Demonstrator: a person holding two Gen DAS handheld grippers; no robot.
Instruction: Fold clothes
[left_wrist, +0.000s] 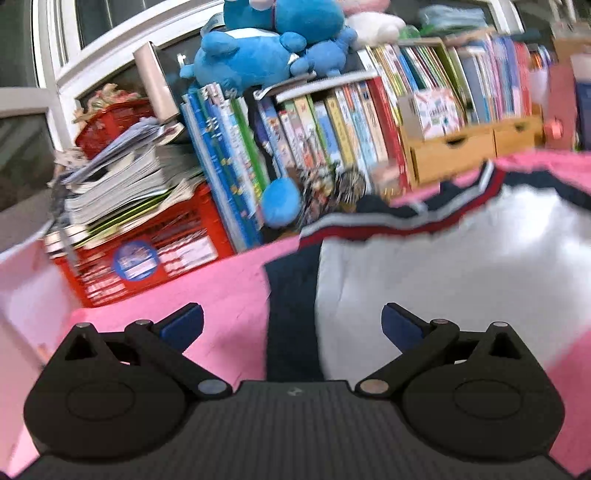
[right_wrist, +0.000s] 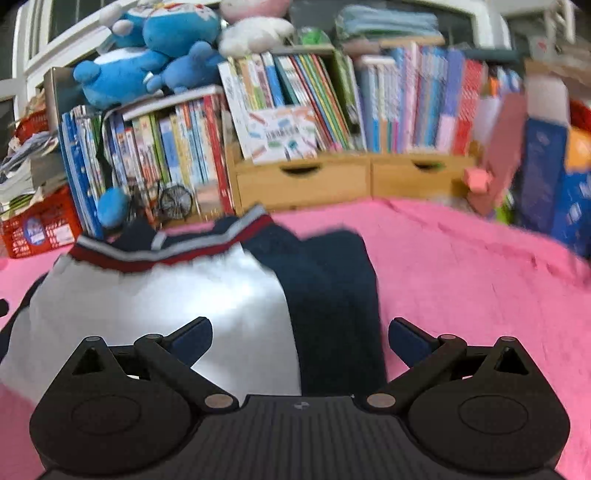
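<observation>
Right wrist alone shows the garment's (right_wrist: 155, 295) navy sleeve (right_wrist: 332, 288); both tools (left_wrist: 291, 325) (right_wrist: 300, 338) spread, empty

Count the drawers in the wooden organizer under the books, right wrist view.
2, side by side below the books: left drawer, right drawer. The organizer's right end is blurred and partly blocked by a pink box, so more could be hidden.
</observation>
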